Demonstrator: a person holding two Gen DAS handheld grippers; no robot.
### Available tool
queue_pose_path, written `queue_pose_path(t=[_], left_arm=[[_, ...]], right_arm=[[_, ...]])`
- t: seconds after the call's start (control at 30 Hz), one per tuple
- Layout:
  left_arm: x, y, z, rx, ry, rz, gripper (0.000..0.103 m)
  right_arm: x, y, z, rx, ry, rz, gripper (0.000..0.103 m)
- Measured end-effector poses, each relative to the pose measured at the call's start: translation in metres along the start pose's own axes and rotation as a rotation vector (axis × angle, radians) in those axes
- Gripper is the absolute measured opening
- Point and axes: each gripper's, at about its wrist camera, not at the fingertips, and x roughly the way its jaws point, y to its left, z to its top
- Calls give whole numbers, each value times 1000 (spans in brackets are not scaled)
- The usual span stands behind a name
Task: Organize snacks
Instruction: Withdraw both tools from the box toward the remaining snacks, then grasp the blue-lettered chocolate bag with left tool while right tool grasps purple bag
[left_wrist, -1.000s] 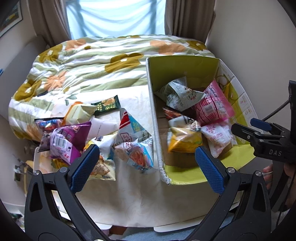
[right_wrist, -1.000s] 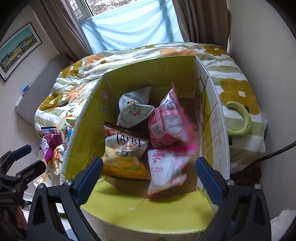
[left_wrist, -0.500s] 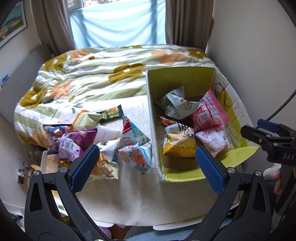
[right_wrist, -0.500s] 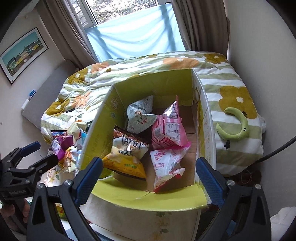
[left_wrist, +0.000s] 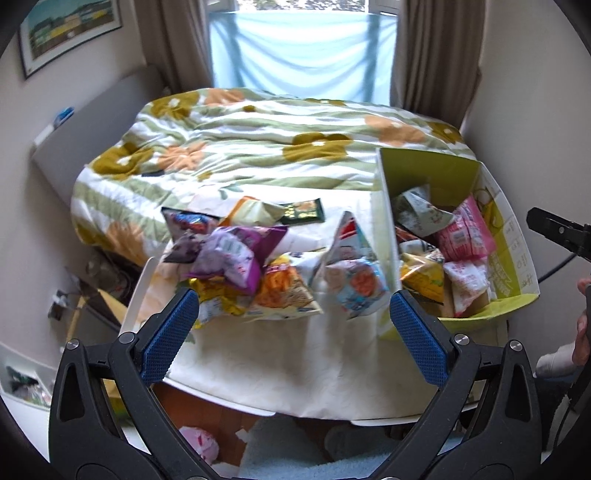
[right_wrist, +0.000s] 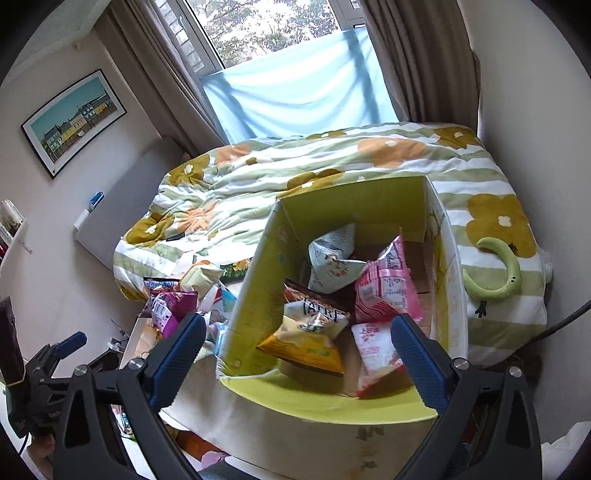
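A yellow-green cardboard box (right_wrist: 258, 280) stands on a white table (left_wrist: 295, 362) and holds several snack bags, among them a pink bag (right_wrist: 384, 288) and a yellow chip bag (right_wrist: 306, 343). The box also shows at the right of the left wrist view (left_wrist: 384, 221). Left of it lies a loose pile of snacks: a purple bag (left_wrist: 236, 258), an orange bag (left_wrist: 284, 291) and a blue-and-white bag (left_wrist: 354, 280). My left gripper (left_wrist: 293, 332) is open and empty, above the table's near edge. My right gripper (right_wrist: 297, 347) is open and empty, above the box's near flap.
A bed with a flowered quilt (left_wrist: 258, 147) lies behind the table, under a window. A green curved toy (right_wrist: 495, 273) lies on the quilt right of the box. Walls close in on both sides. The floor (left_wrist: 199, 439) under the table holds clutter.
Both grippers have pulled back and up from the table, so the box and pile look smaller. The left view has swung left toward the loose pile. Both stay open and empty.
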Motion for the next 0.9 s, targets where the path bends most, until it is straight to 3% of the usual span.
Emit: queue_pose_path(t=[0.23,0.47,0.67,0.9], left_arm=[[13,70,8,-54,-8,-8,102],[42,149,32,-40,5,-69,102],[90,209,57,-9,60,-152,102],[159,249,83,42,152,-242,102]], right_arm=[[14,57,1,-46,-21,-16,100],[53,124,-6,-13,-5,-17,100],[109,180,-11,44,46,-58,100],[171,221,-22,128,93,-101,100]])
